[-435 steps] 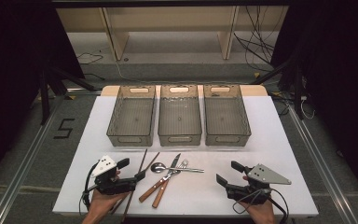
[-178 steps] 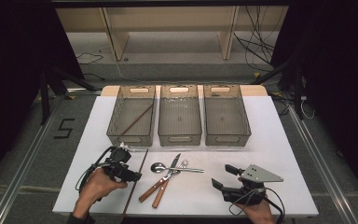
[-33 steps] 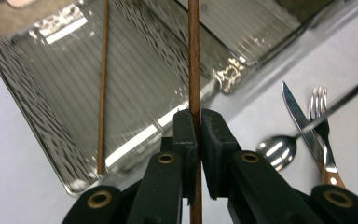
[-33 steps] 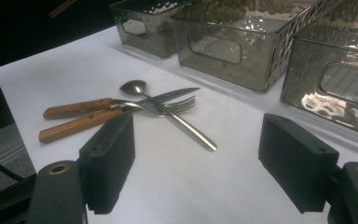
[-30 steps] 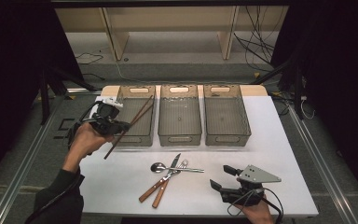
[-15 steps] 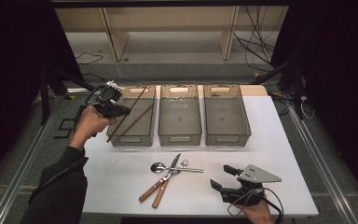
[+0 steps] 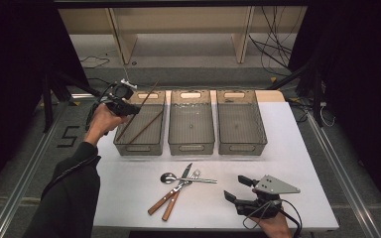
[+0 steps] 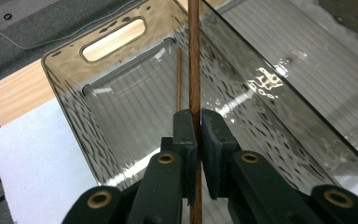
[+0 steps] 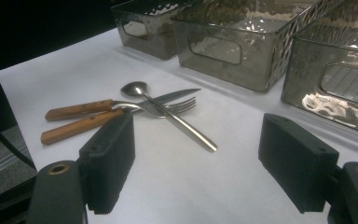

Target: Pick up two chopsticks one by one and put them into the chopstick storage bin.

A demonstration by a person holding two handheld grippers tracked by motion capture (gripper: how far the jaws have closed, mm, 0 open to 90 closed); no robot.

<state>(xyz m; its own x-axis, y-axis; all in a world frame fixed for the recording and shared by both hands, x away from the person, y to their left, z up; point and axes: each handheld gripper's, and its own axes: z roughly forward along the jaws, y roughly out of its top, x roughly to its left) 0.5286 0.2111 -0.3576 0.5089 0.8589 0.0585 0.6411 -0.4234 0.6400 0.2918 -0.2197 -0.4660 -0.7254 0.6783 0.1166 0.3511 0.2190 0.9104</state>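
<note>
My left gripper (image 7: 127,105) hangs over the far left corner of the left clear bin (image 7: 138,147), shut on a dark wooden chopstick (image 7: 149,91) that slants up past the bin's back rim. In the left gripper view, the pads (image 8: 185,135) pinch that chopstick (image 8: 194,60) above the bin's floor. A second chopstick (image 7: 145,127) lies slanted inside the same bin (image 8: 65,93), also seen as a thin chopstick (image 8: 179,79) below the jaws. My right gripper (image 7: 235,188) rests open on the white table near the front edge, with nothing between its jaws (image 9: 196,140).
A spoon (image 7: 171,177), a knife (image 7: 178,186) and a fork (image 7: 198,174), the last two wooden-handled, lie crossed on the white mat left of the right gripper. The middle bin (image 7: 191,147) and right bin (image 7: 241,147) stand beside the left one. The table edge (image 7: 302,225) is close.
The left hand has carried the chopstick farther back and slightly right, from the bin's left side to over its far corner. The right gripper has stayed put.
</note>
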